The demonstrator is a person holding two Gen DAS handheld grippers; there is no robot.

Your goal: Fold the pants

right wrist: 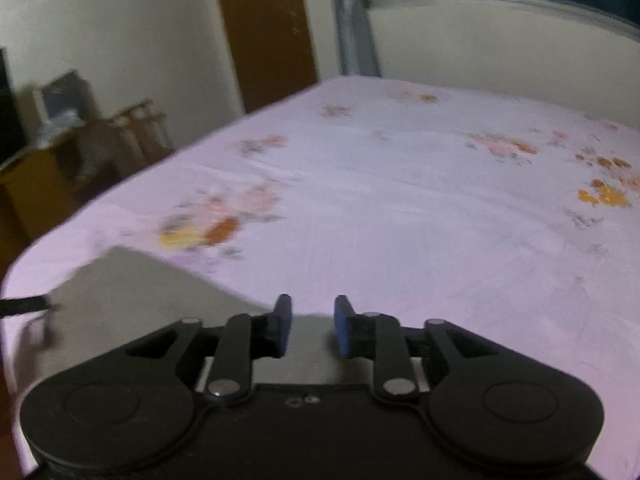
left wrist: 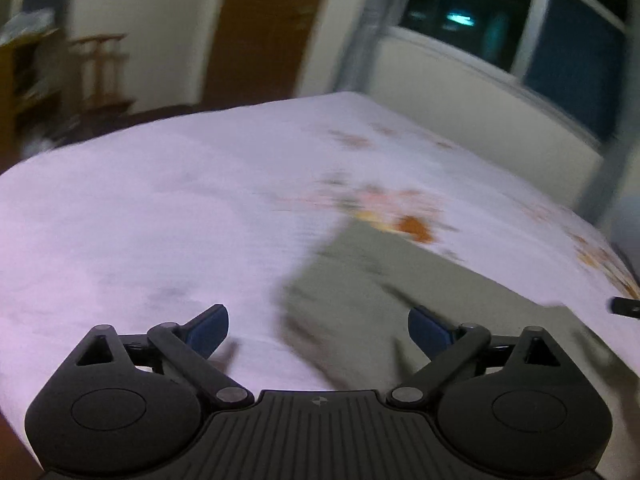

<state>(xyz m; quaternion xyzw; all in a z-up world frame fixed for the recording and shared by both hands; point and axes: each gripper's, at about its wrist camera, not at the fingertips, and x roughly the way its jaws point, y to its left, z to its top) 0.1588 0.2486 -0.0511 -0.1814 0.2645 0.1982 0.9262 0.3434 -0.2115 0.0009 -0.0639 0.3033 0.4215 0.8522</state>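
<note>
The grey-green pants (left wrist: 400, 280) lie flat as a folded rectangle on the pink floral bedsheet (left wrist: 160, 208). In the right wrist view the pants (right wrist: 152, 292) lie at the lower left, running under the gripper. My left gripper (left wrist: 318, 330) is wide open and empty, above the pants' left edge. My right gripper (right wrist: 310, 326) is open with a narrow gap, empty, above the pants' right edge. The left view is motion-blurred.
The bed (right wrist: 400, 200) fills both views. A brown door (left wrist: 272, 28), wooden furniture (left wrist: 36, 80) and a window (left wrist: 520, 20) stand beyond it. A dark tip of the other gripper (left wrist: 624, 306) shows at the right edge.
</note>
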